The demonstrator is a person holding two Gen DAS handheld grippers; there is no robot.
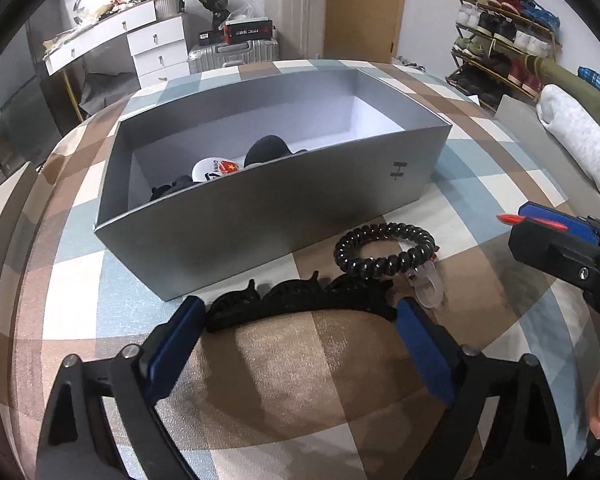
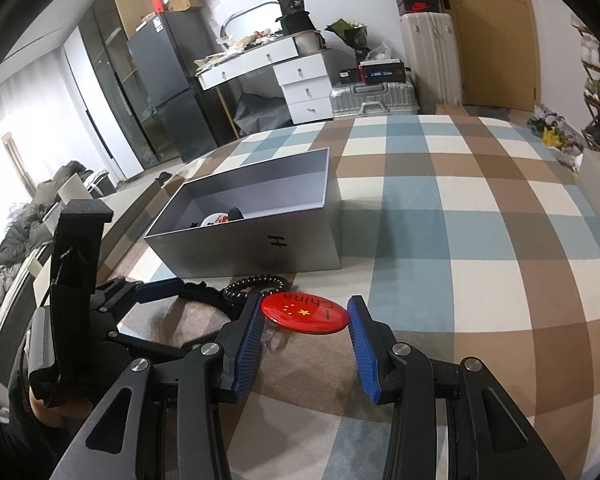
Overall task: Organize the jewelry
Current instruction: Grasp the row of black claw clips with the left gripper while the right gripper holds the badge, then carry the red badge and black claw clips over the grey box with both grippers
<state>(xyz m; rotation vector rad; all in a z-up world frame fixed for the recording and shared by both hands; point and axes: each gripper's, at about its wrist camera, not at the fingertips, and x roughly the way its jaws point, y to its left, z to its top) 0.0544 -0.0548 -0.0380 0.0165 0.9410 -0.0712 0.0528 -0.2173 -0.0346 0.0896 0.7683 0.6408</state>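
A grey open box (image 1: 260, 208) stands on the checked tablecloth and holds a white badge (image 1: 212, 169) and some black items. In front of it lie a black spiral hair tie (image 1: 384, 250), a black claw clip (image 1: 300, 300) and a clear ring (image 1: 430, 288). My left gripper (image 1: 300, 320) is open, its fingers either side of the claw clip. My right gripper (image 2: 306, 326) is open around a red round "China" badge (image 2: 305, 314), which seems lifted between the pads. The box also shows in the right wrist view (image 2: 256, 236).
The table's edge curves along the left (image 1: 16, 264). A rolled white and green fabric (image 1: 580, 128) lies at the right. Behind the table are white drawers (image 2: 304, 88), suitcases (image 2: 372, 98) and a shoe rack (image 1: 500, 40).
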